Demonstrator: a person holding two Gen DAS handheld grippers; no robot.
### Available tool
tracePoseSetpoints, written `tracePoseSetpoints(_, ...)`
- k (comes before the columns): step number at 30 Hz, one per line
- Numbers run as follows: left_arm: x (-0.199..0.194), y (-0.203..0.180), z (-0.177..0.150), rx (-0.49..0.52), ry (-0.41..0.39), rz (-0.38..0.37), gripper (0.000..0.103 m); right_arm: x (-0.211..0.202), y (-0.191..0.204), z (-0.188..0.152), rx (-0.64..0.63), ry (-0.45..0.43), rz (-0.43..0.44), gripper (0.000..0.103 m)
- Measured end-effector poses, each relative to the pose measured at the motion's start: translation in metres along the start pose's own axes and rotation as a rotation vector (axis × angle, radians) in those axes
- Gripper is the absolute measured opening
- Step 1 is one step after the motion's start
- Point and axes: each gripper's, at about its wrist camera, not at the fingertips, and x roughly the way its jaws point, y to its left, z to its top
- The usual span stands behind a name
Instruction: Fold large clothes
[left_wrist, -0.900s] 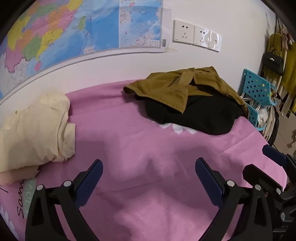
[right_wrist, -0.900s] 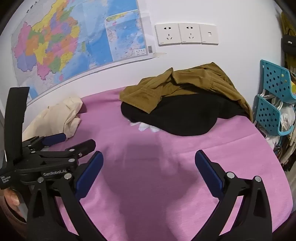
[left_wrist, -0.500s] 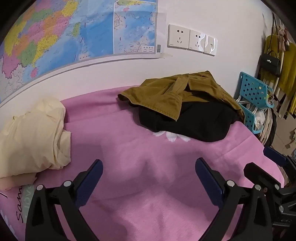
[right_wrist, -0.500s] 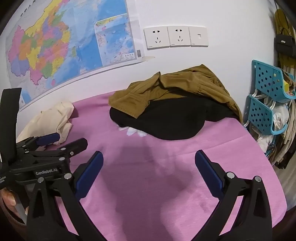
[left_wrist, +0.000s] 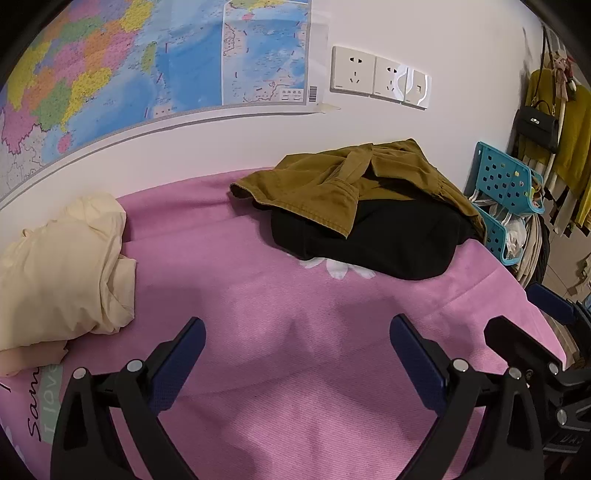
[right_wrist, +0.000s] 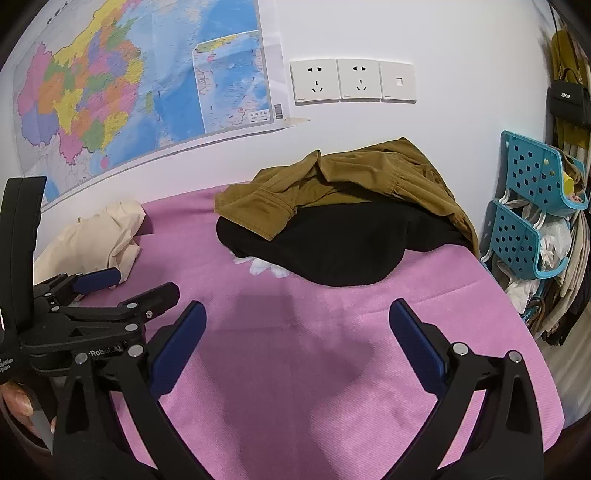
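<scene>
Both tongs, left (left_wrist: 297, 341) and right (right_wrist: 297, 326), gape empty over pink bedspread (left_wrist: 295, 369); crumpled olive-brown cotton jacket (left_wrist: 343, 184) lies ahead-right, nearer right.

You are looking at bare pink bed (left_wrist: 295, 369) lying open ahead of both sets of fingers. The olive jacket (left_wrist: 343, 184) and black garment (left_wrist: 388, 240) are blocking the far right by the wall, the cream heap (left_wrist: 62, 266) is crowding the left, and blue baskets (right_wrist: 532, 206) are hemming the right edge.
</scene>
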Motion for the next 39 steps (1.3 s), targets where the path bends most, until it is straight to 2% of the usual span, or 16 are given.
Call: tracePoseSetpoints(39, -0.0001, -0.0019, -0.0006, -0.004, 0.003, -0.002, 0.096, -0.0003, 0.0012, -0.0009, -0.002, -0.014, 0.001, 0.098)
